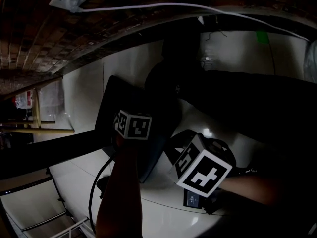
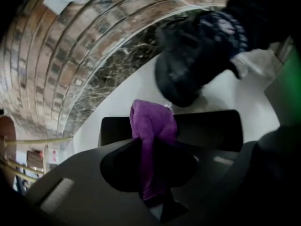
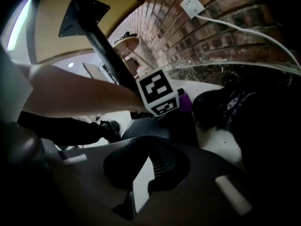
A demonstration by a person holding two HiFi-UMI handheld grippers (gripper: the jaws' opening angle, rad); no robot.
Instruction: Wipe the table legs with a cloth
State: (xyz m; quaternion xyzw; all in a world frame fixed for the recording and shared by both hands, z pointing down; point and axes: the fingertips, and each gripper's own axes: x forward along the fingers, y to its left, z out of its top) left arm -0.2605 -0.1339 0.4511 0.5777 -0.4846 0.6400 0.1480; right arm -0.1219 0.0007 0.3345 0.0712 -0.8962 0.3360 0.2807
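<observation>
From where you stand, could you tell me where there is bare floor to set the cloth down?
Bare white tiled floor lies left of the flat black table base, between it and the brick wall. Beyond the base's far edge it is crowded by a dark shoe.

Near, the right gripper (image 3: 146, 173) has its jaws slightly apart over white floor (image 3: 110, 118); farther, a purple cloth (image 3: 185, 101) sits just right of the left gripper (image 3: 158, 94), beside the black table leg (image 3: 106, 51).
</observation>
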